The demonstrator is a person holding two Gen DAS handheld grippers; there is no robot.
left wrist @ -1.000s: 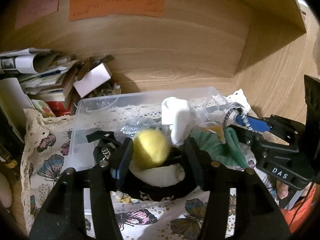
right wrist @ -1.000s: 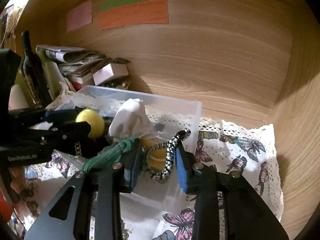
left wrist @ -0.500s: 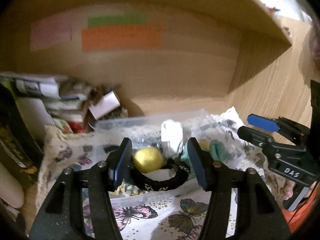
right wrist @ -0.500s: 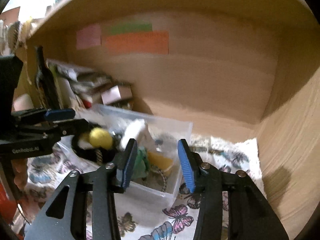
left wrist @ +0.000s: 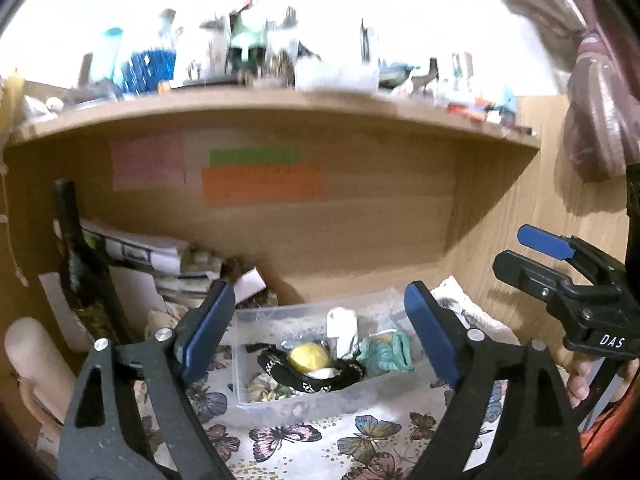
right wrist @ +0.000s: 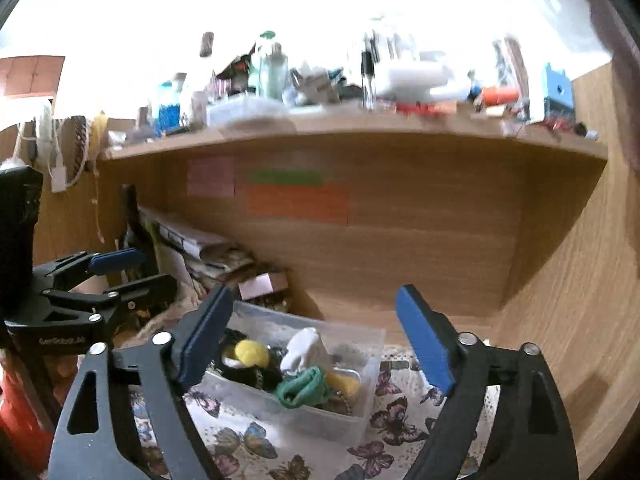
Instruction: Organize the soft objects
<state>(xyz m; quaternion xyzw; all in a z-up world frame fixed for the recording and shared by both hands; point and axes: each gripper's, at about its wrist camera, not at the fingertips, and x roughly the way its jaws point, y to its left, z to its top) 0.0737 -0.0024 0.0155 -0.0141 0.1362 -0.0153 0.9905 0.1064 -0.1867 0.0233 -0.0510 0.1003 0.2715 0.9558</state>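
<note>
A clear plastic bin stands on a butterfly cloth in a wooden alcove. In it lie a yellow ball, a black band, a white cloth piece and a green scrunchie. My left gripper is open and empty, held back above the bin. My right gripper is open and empty, also back from the bin. Each gripper shows in the other's view, the right and the left.
A dark bottle and stacked papers stand left of the bin. Coloured notes stick on the back wall. A cluttered shelf runs overhead. The alcove's side wall is at the right.
Both grippers have let go of the items in the bin, opened wide, and pulled back and up. The ball, band and scrunchie now lie in the bin.
</note>
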